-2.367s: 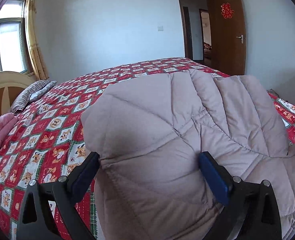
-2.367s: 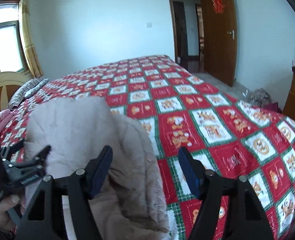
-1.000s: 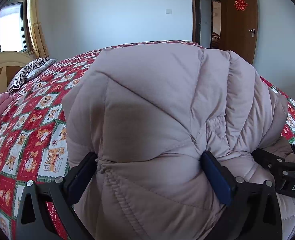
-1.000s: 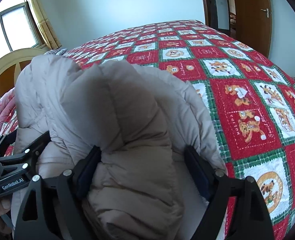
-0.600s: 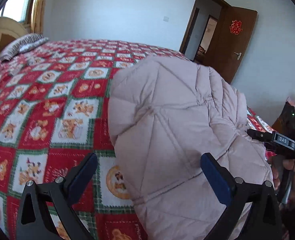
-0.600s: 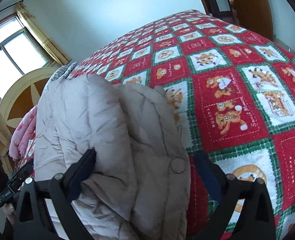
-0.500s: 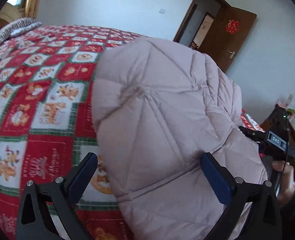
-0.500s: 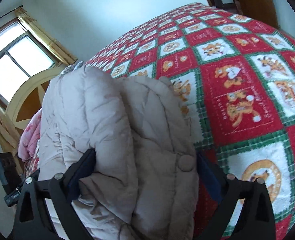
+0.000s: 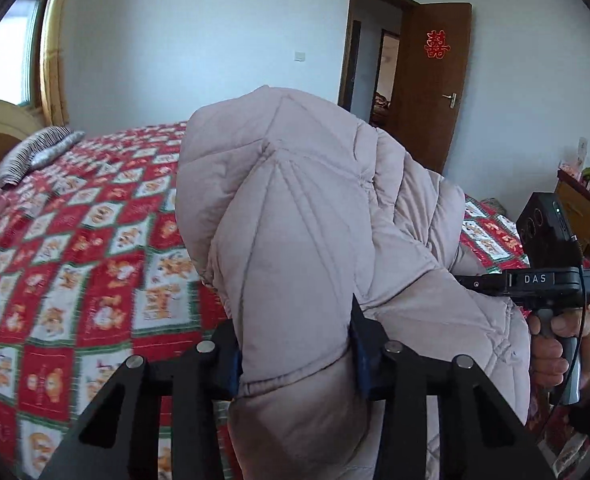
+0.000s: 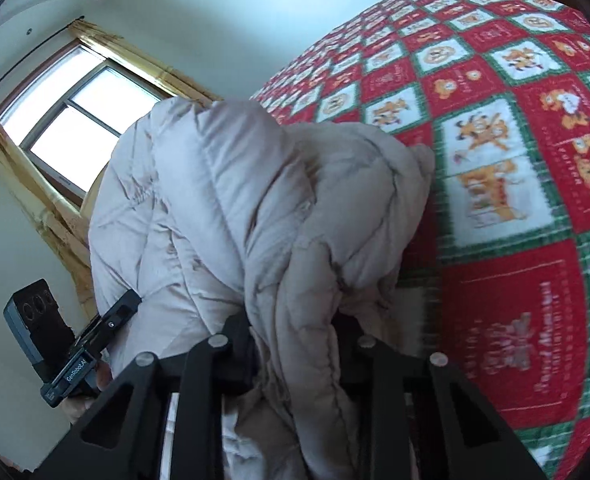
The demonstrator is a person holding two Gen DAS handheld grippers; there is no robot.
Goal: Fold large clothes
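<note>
Left wrist view: left gripper (image 9: 295, 354) jaws just closed, pads clamped on puffy beige down jacket (image 9: 295, 216), bunched over near edge of bed with red patchwork quilt (image 9: 75, 240). Right gripper (image 10: 295, 344) jaws also just closed, pinching jacket fold. Person's hand (image 9: 555, 340) grips right handle. Open brown door (image 9: 435, 80) far right.

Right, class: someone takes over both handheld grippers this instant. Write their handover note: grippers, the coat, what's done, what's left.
Left gripper: jaws just closed on a bunched fold of the pale beige quilted down coat.
Right gripper: jaws just closed on another bunch of the same coat.
Coat: a rumpled bundle held between both grippers over the red-and-green patchwork bedspread.
Done: both grips taken.
Left: probably lay it flat, fold and smooth it.
</note>
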